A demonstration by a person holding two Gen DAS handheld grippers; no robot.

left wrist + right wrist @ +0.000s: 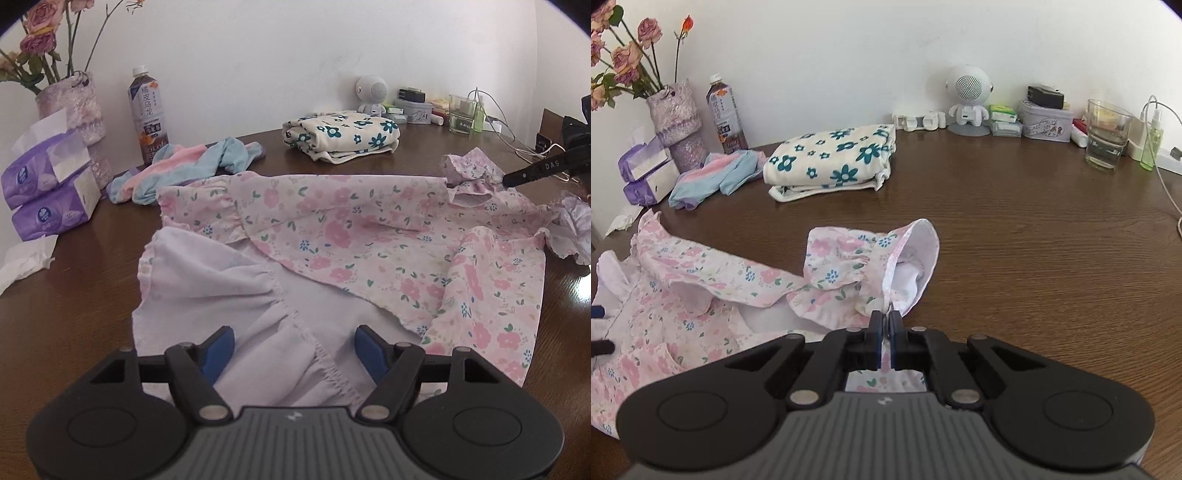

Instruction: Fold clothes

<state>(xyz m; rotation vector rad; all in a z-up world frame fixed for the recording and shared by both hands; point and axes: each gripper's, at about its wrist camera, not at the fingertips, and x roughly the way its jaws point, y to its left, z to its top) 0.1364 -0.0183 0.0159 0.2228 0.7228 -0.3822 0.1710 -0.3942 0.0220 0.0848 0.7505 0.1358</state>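
Along the wall — a vase of roses (674, 122), tea bottle (724, 116), tissue packs (48, 177), robot-shaped speaker (968, 99) and a glass (1107, 134).

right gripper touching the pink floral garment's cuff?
Touching. Right wrist view: the right gripper is shut, with the ruffled cuff edge of the pink floral garment pinched between its blue pads.
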